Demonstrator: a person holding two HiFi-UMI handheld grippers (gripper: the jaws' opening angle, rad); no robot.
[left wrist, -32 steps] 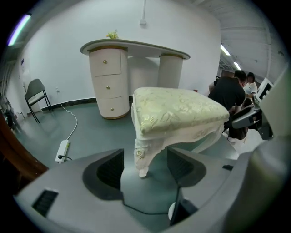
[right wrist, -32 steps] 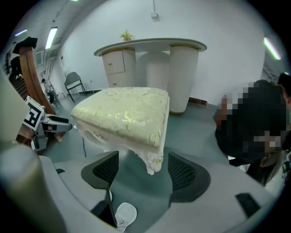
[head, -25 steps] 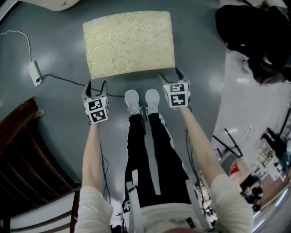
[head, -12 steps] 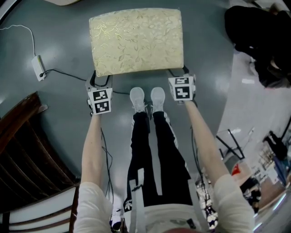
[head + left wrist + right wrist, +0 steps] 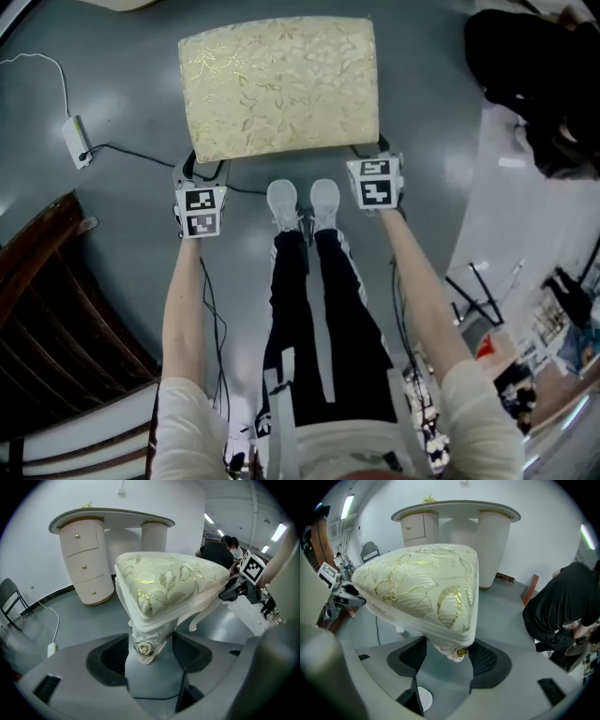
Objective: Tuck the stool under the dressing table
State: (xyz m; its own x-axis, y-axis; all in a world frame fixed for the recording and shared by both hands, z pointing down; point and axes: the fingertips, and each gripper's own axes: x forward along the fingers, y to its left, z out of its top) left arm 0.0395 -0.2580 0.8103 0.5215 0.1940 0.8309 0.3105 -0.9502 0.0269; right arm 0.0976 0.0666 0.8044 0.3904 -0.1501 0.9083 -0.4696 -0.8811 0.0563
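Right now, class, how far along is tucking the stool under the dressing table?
Done: left tongs and right tongs straddle near corners of the stool. In hand: the right pair has just been closing, not yet pinching; the left's grip is unclear. Left: the stool stands clear of the dressing table, not yet pushed under.

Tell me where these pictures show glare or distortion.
Head view: soft glare on the floor left of the stool. Left gripper view: strong fisheye, dark corners, bright ceiling lights. Right gripper view: same fisheye; the table top bends.
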